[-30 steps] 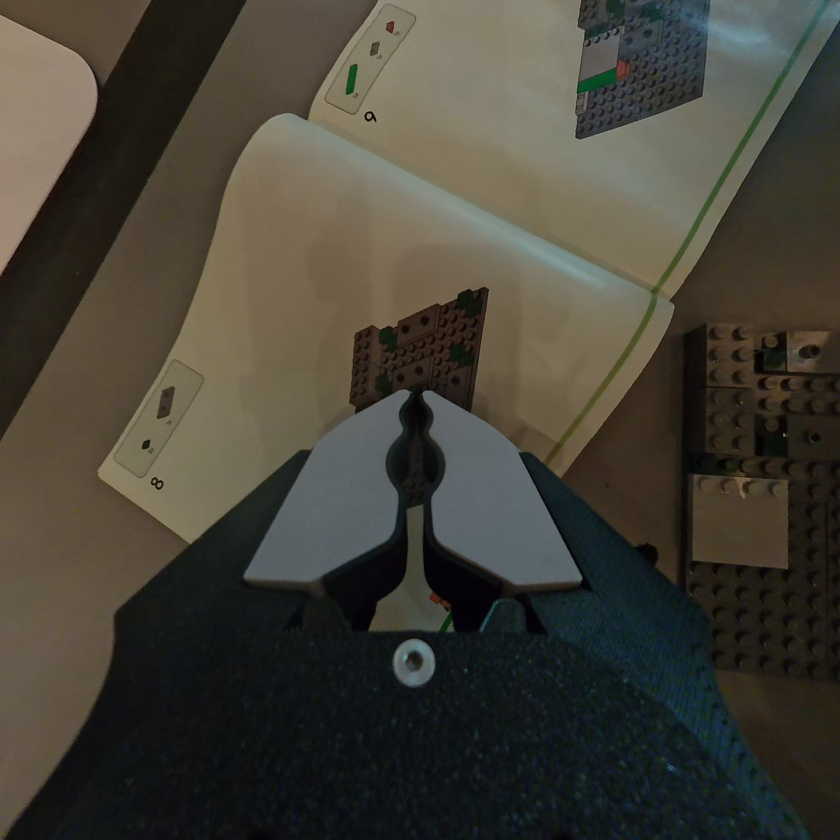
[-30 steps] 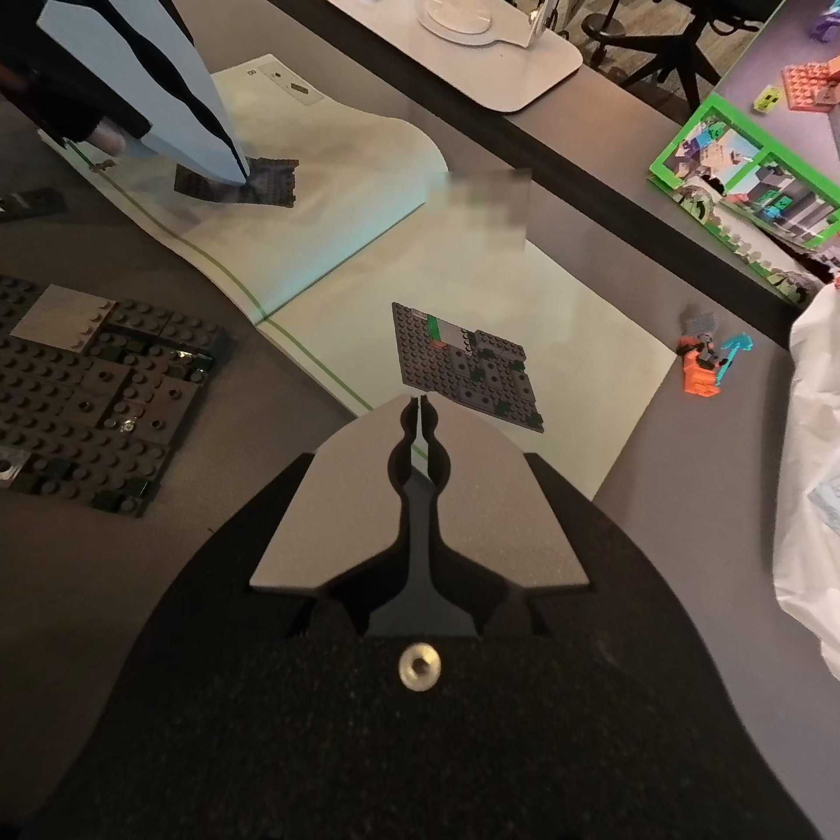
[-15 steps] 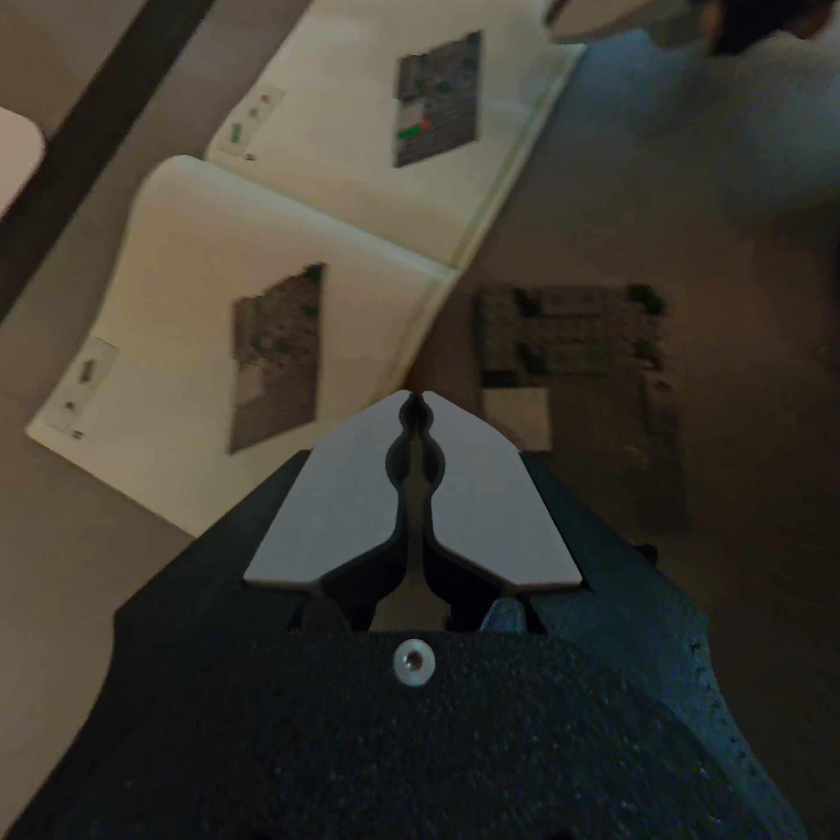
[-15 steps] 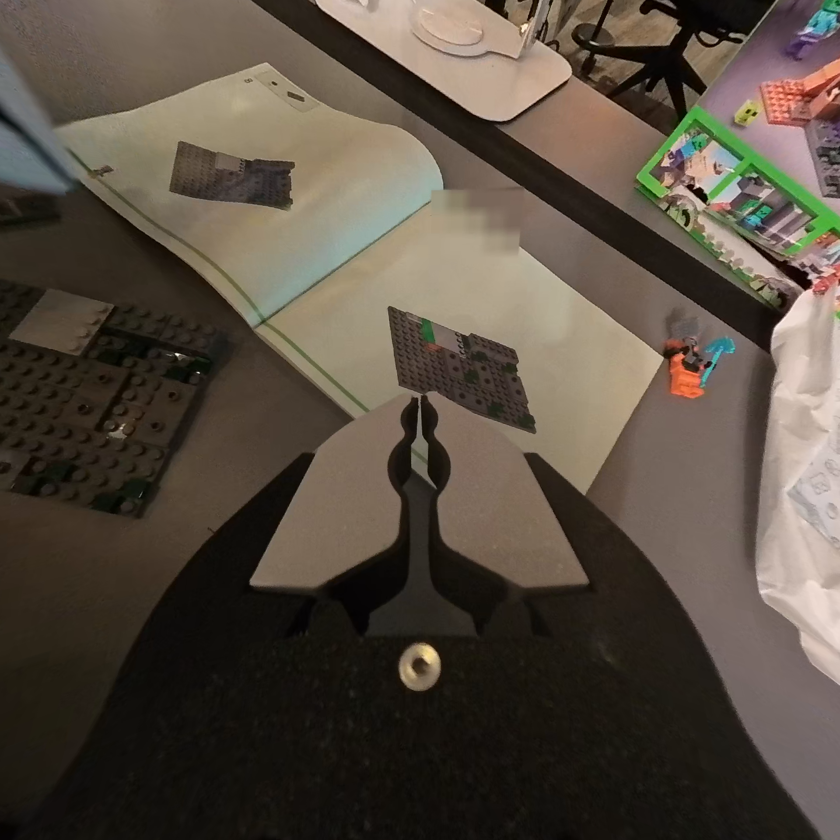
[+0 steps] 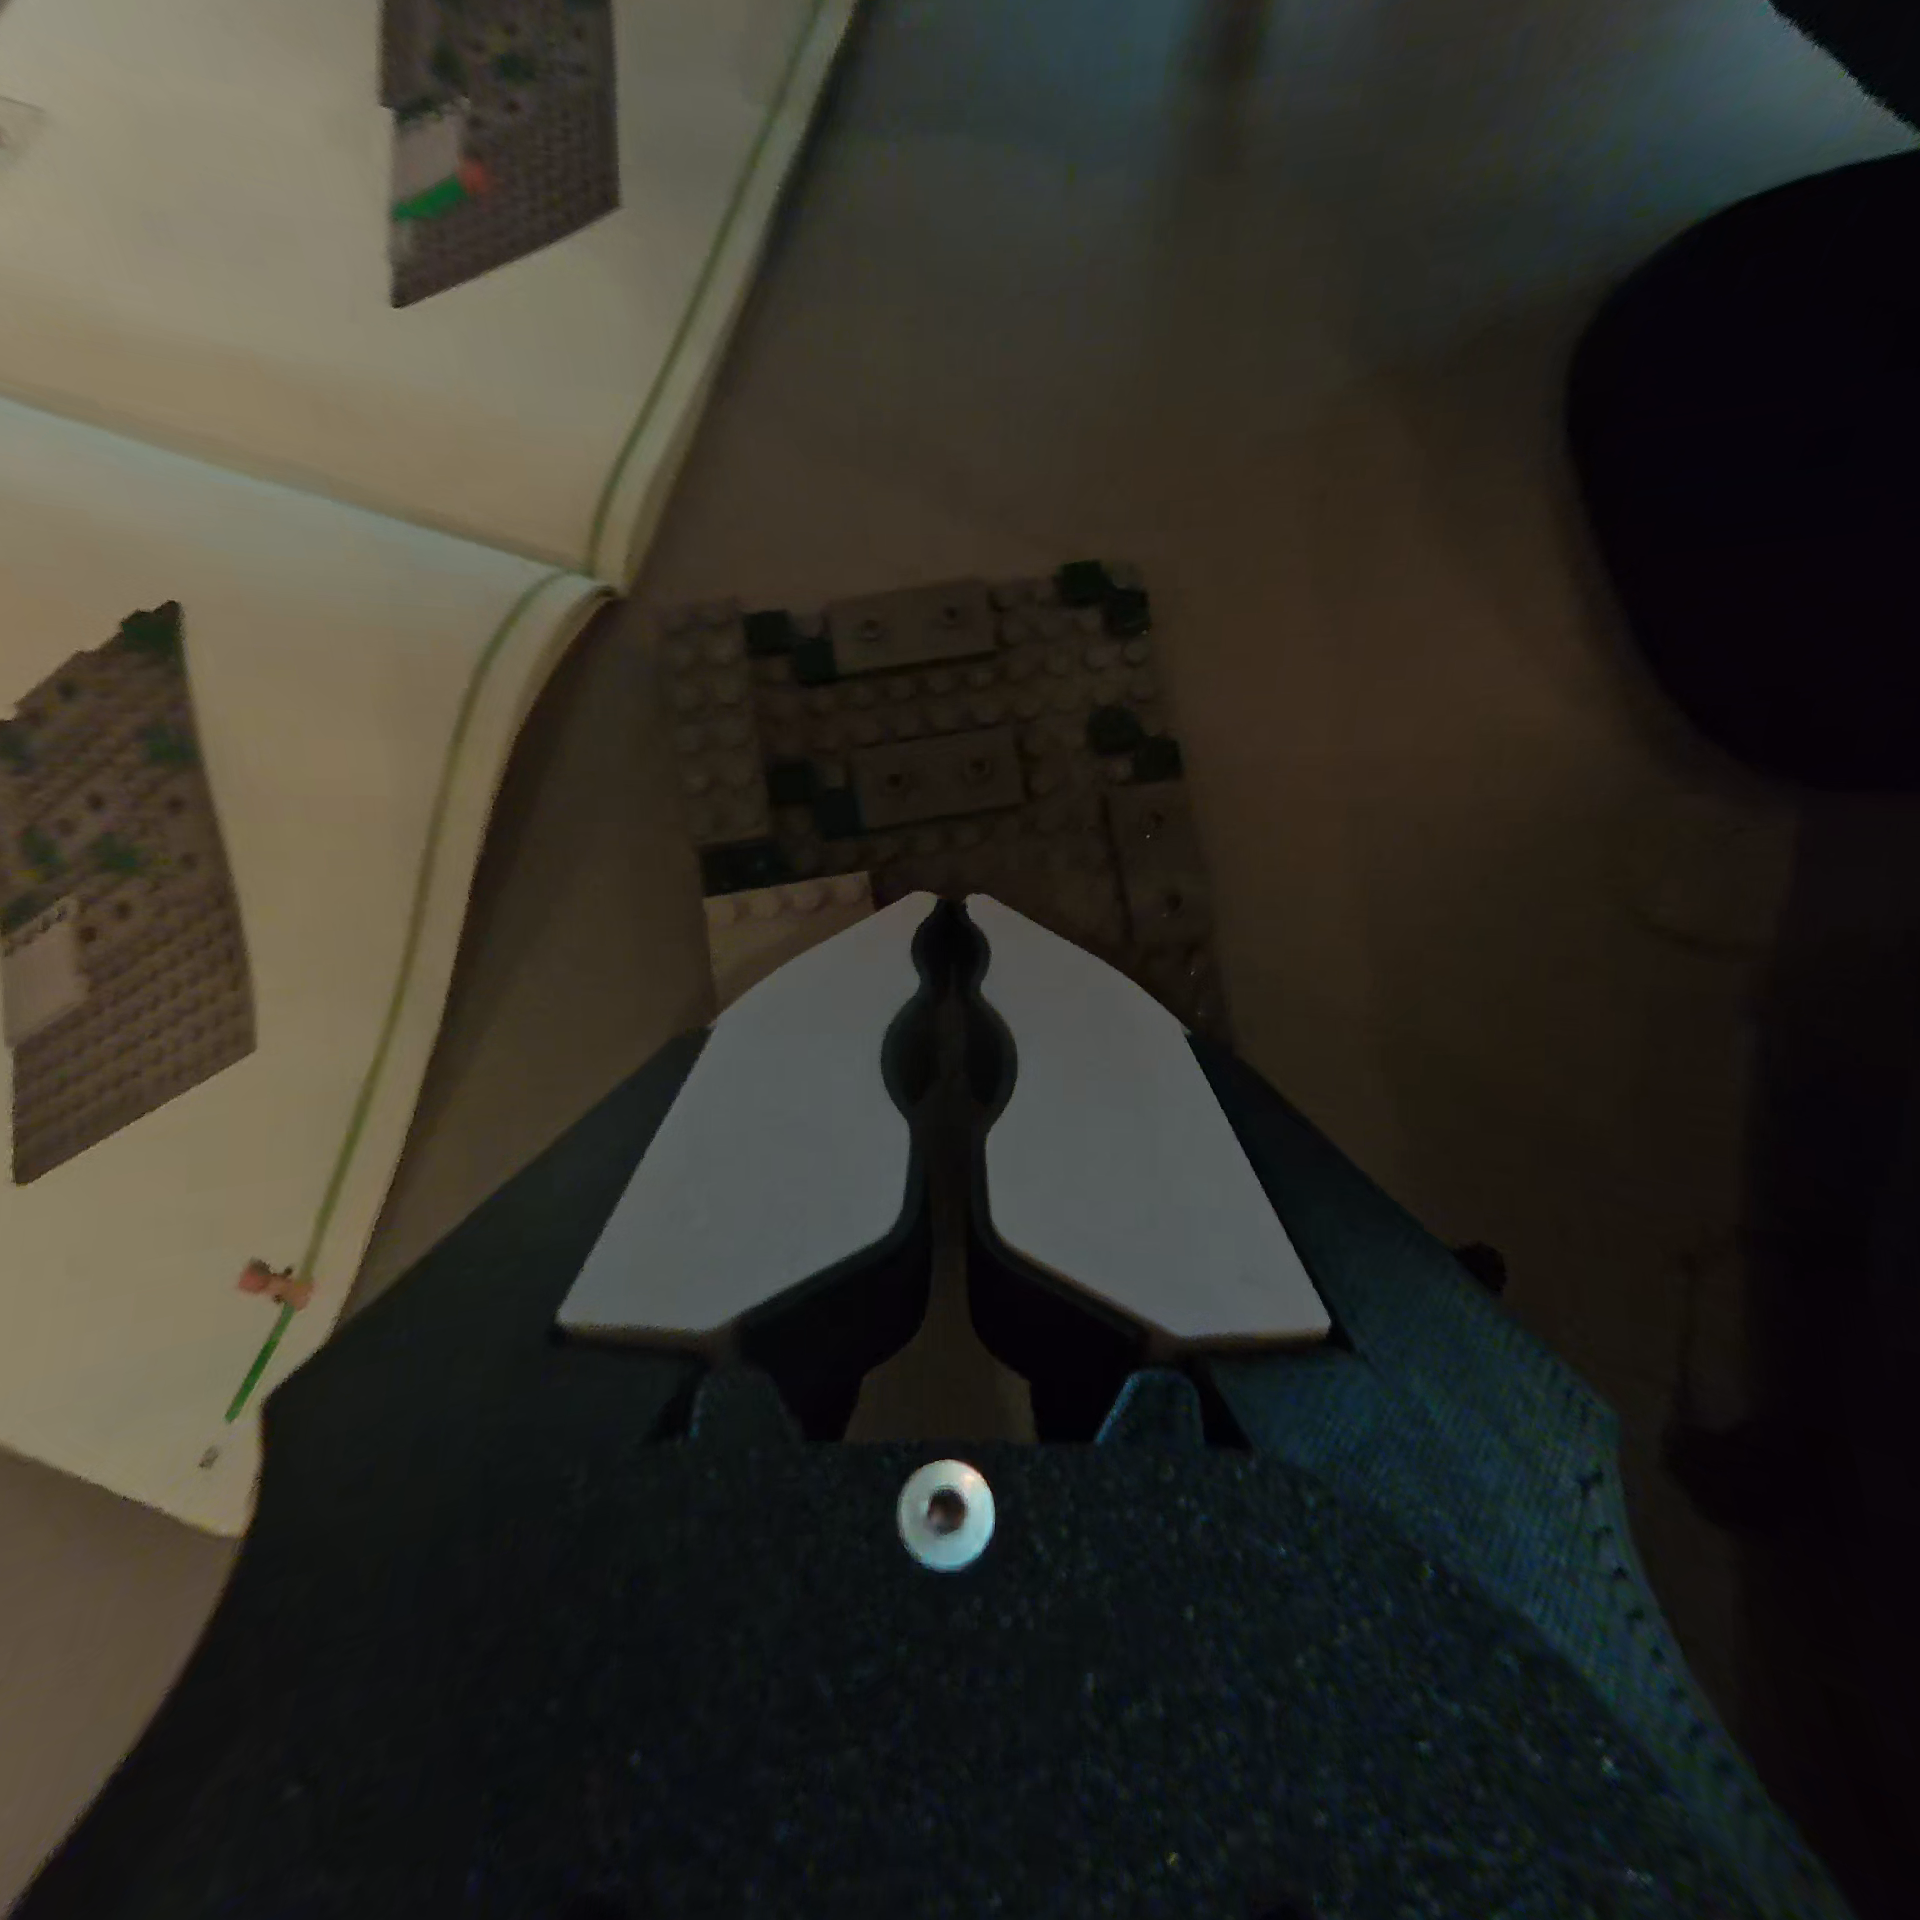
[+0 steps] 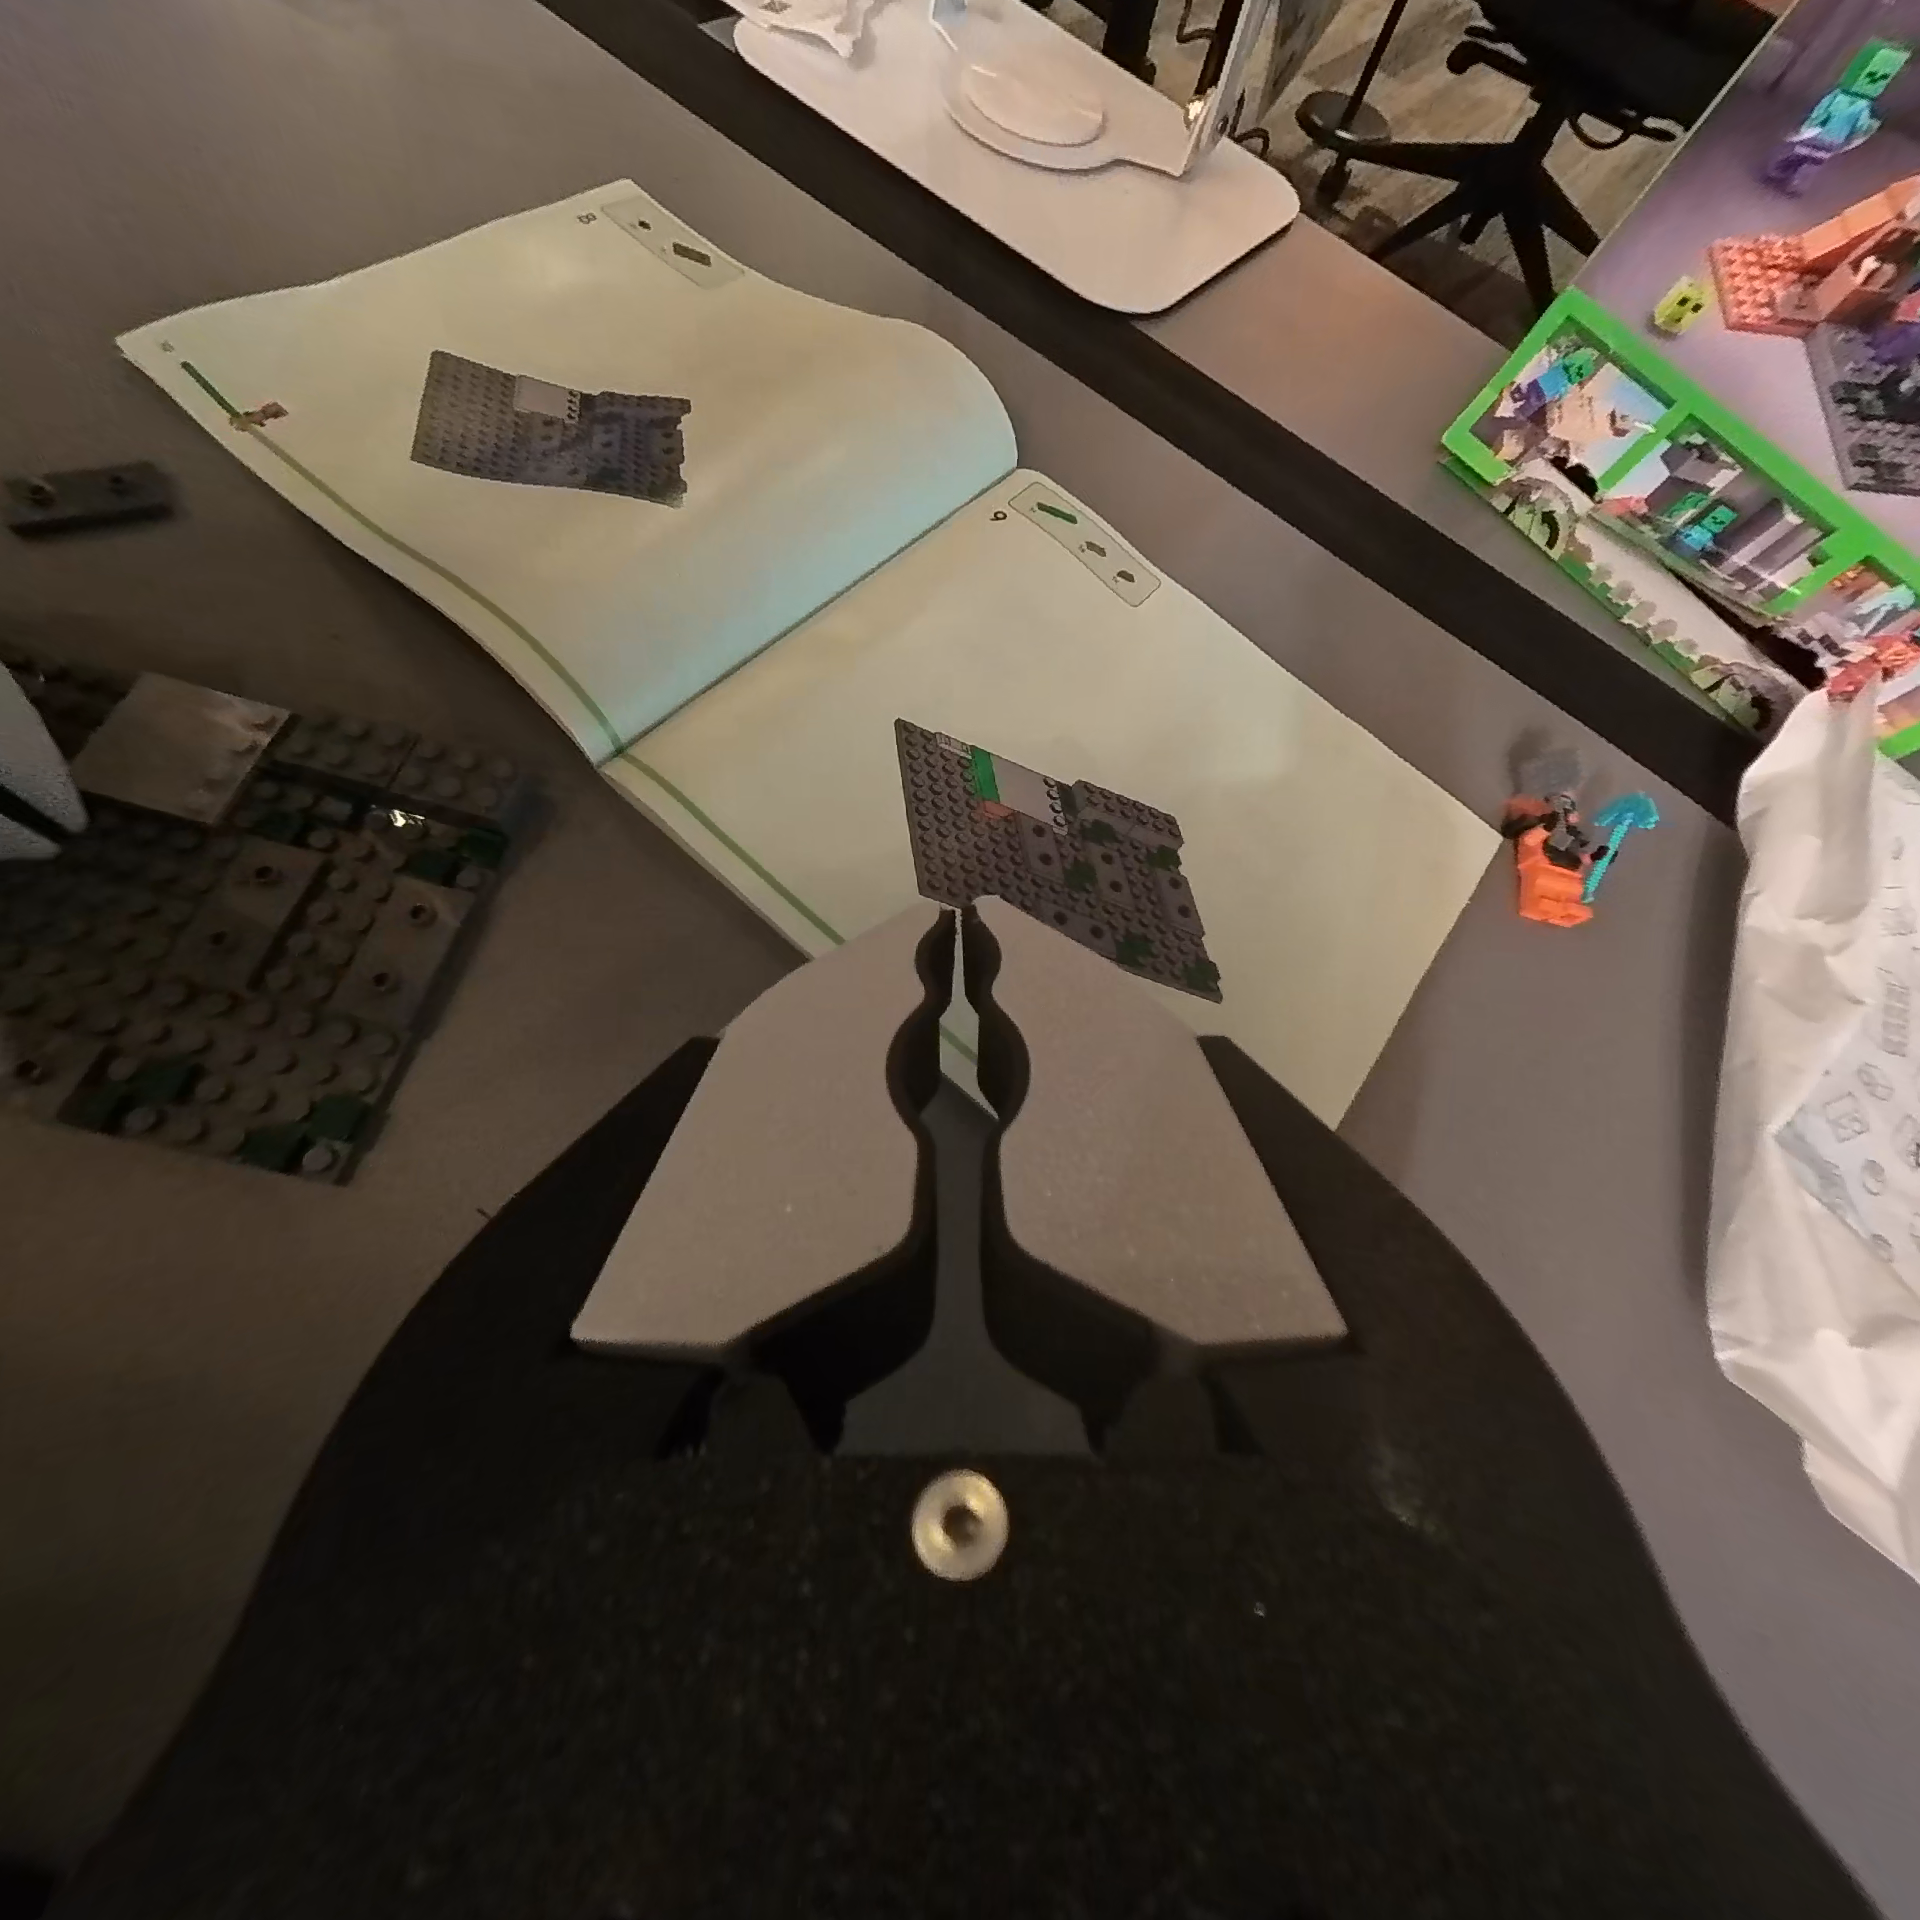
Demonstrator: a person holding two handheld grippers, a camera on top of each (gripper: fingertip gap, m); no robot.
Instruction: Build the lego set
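Observation:
A dark grey lego baseplate [image 5: 935,727] with grey tiles and dark green studs lies on the grey table, right of the open instruction booklet [image 5: 260,416]. My left gripper [image 5: 953,902] is shut and empty, its tips over the plate's near edge. In the right wrist view the same baseplate [image 6: 239,935] lies at the left and the booklet [image 6: 727,582] in the middle. My right gripper [image 6: 957,912] is shut and empty, hovering over the booklet's right page. A white edge of the left gripper's finger [image 6: 26,769] shows at the left border.
A loose dark grey plate [image 6: 88,497] lies far left. A small orange figure with a teal pickaxe [image 6: 1564,852] stands right of the booklet. A white plastic bag [image 6: 1829,1091] and the green set box [image 6: 1704,499] are at the right. A white tray [image 6: 1039,135] sits behind.
My left gripper has swung right, off the booklet page and over the baseplate. My right gripper has barely moved. Both stay shut.

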